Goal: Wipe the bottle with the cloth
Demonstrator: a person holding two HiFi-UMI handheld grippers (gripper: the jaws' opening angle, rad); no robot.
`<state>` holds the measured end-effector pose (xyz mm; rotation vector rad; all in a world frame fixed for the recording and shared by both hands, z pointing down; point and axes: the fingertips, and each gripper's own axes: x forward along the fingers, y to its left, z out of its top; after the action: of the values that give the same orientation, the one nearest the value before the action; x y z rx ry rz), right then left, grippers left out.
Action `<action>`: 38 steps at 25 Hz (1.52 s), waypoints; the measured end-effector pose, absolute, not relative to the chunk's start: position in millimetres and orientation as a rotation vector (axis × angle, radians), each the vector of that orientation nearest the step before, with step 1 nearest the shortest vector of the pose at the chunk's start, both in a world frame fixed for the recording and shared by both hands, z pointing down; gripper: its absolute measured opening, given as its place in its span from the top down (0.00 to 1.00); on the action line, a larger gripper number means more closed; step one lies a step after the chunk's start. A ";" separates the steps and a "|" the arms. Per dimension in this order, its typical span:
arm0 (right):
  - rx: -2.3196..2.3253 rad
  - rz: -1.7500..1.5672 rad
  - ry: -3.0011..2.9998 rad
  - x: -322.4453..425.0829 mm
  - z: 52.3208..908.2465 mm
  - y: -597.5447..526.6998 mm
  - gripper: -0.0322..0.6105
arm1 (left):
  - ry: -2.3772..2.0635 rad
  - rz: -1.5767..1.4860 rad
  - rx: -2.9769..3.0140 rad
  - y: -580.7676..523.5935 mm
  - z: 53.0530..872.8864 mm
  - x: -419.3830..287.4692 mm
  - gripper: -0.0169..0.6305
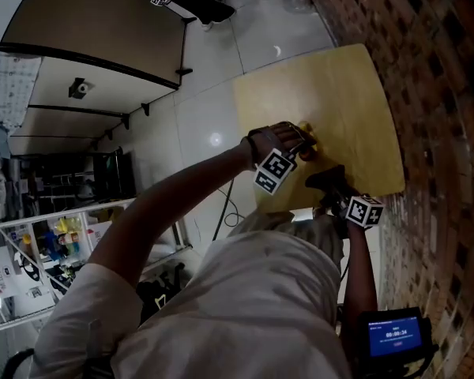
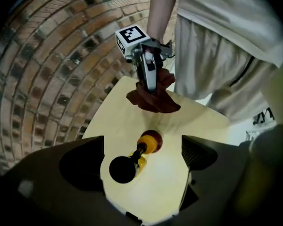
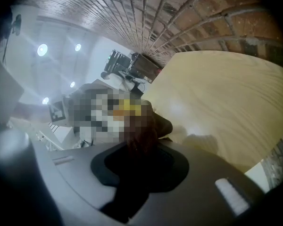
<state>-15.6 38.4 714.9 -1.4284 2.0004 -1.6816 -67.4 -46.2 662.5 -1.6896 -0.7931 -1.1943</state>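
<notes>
Your left gripper [image 2: 142, 147] is spread wide, with its pads clear of the bottle [image 2: 132, 164] on both sides. The bottle sits on the surface [image 2: 155, 192] between those jaws. Its black cap is nearest you and its long axis runs away toward the right gripper [image 2: 150, 84]. That gripper pinches the dark red cloth [image 2: 153, 101] just beyond the bottle's far end, so the cloth likely has to travel back along that axis. Only the left gripper view shows this line-up. In the head view, your hand covers most of the bottle.

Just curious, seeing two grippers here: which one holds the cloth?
The right gripper, shut on the dark red cloth. The left gripper stands open, with the yellow bottle between its jaws but not gripped.
</notes>
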 end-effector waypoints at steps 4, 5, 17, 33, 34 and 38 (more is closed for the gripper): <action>-1.450 -1.682 1.975 -14.7 711.8 50.5 0.83 | -0.886 -1.210 -1.523 -46.4 681.3 -60.5 0.17; -1.455 -1.677 1.968 -13.5 711.1 53.9 0.83 | -0.891 -1.205 -1.475 -46.8 685.2 -58.6 0.19; -1.548 -1.650 1.839 7.3 723.1 83.2 0.83 | -0.891 -1.295 -1.420 -52.8 708.1 -53.4 0.55; -1.580 -1.429 1.966 15.1 673.2 -3.9 0.83 | -0.325 -1.842 -2.071 -70.3 698.3 -23.6 0.70; -1.597 -1.407 1.976 16.7 671.0 -12.9 0.83 | -0.308 -1.860 -2.113 -69.0 698.4 -22.7 0.71; -1.601 -1.355 2.024 11.8 667.8 -55.8 0.83 | -0.280 -1.860 -2.157 -75.9 693.9 -20.2 0.71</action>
<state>11.8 -55.8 667.8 -1.6009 2.0244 -1.3548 -20.2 -75.9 693.9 -2.1570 -0.2799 -1.8601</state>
